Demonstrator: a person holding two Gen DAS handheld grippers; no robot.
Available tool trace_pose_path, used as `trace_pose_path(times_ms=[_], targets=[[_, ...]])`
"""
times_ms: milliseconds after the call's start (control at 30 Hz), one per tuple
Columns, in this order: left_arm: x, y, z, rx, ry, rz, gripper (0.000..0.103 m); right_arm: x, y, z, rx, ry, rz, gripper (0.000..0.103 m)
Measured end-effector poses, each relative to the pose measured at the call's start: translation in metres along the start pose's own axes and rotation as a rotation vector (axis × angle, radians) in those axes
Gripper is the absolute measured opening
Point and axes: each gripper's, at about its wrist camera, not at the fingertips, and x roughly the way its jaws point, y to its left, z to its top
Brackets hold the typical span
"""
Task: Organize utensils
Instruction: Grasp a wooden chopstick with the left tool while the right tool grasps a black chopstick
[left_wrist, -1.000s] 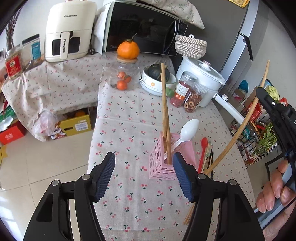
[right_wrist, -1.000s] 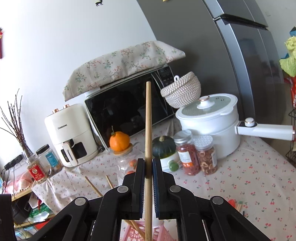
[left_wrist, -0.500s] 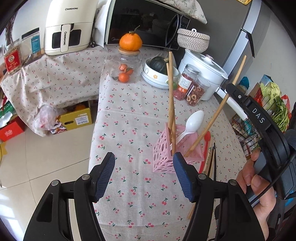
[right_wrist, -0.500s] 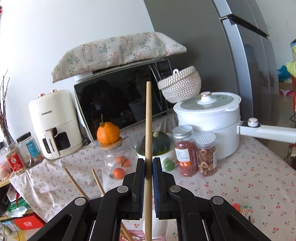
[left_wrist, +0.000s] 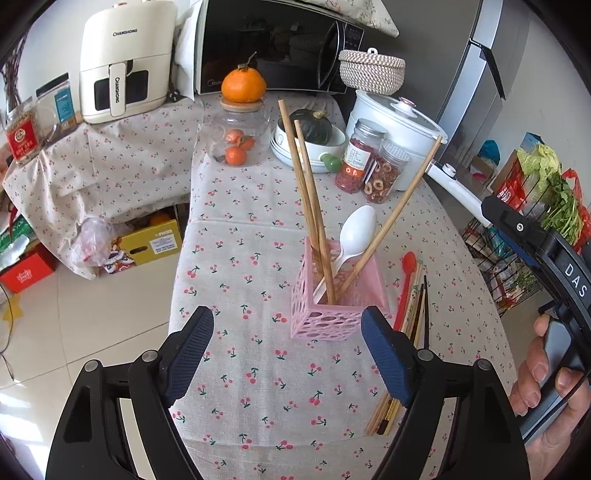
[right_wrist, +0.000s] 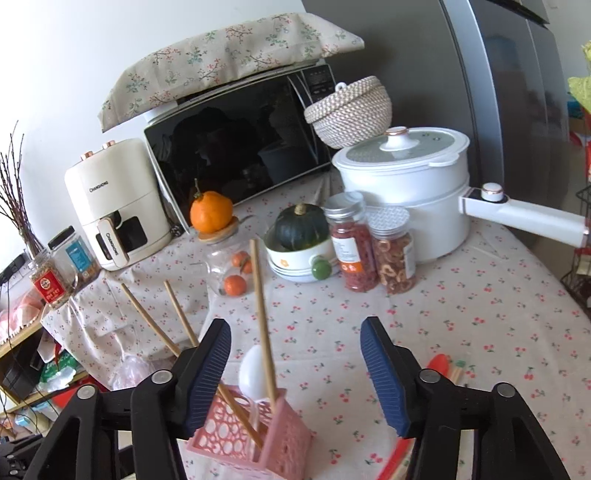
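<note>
The right gripper (right_wrist: 295, 369) is seen with its jaws opening, set wide apart; a wooden chopstick (right_wrist: 263, 325) stands in the gap between them, touched by neither pad, its lower end inside the pink holder (right_wrist: 255, 435). The left gripper (left_wrist: 288, 354) is likewise opening, nothing being pressed by its blue pads; the holder sits just beyond its tips, at about 12 o'clock from them.

The pink holder (left_wrist: 332, 295) is a square perforated basket standing upright on the table (left_wrist: 258, 387), which is covered by a cherry-print cloth. Three wooden chopsticks are held in it: two (left_wrist: 306, 192) leaning together toward 11 o'clock, one (left_wrist: 399, 206) leaning toward 1 o'clock. A white plastic spoon (left_wrist: 356, 232) is propped among them, bowl up. At 3 o'clock of the holder, a red spoon (left_wrist: 406, 280) and a bundle of further chopsticks (left_wrist: 410, 339) lie flat on the cloth.

"CHANGHONG" can be read on the cream air fryer (left_wrist: 125, 59), across its top and down its handle. "DAS" is printed on the right gripper's body (left_wrist: 546, 258), which is held by a hand (left_wrist: 546, 387) at the left wrist view's 4 o'clock edge. The jar labels are too small to be read.
</note>
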Motion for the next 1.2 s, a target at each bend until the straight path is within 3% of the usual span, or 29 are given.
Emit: trace_pose_path(times_ms=[167,333,700,900,1033,1100,1167,1200], targets=[[0.003,-0.021,-0.005,0.012,0.004,0.022,0.089,-0.018,-0.033,-0.005,0.003,0.031,-0.051,0.087],[0.01,-0.048,-0.008,0.031,0.019,0.01,0.09,-0.03,-0.061,-0.01,-0.007,0.074,-0.093,0.093],[0.038,-0.117,-0.023,0.199,0.106,-0.012,0.09,-0.034,-0.114,-0.021,0.002,0.204,-0.185,0.097],[0.064,-0.145,-0.036,0.262,0.213,-0.106,0.09,-0.017,-0.137,-0.035,-0.003,0.343,-0.265,0.097],[0.087,-0.152,-0.043,0.25,0.277,-0.17,0.089,-0.008,-0.147,-0.043,-0.013,0.42,-0.318,0.097],[0.099,-0.153,-0.043,0.221,0.291,-0.2,0.083,-0.003,-0.152,-0.047,-0.011,0.457,-0.341,0.097],[0.112,-0.155,-0.043,0.196,0.318,-0.248,0.054,0.002,-0.158,-0.05,-0.005,0.493,-0.352,0.097],[0.118,-0.156,-0.044,0.186,0.336,-0.275,0.047,0.005,-0.16,-0.051,-0.002,0.508,-0.355,0.097]])
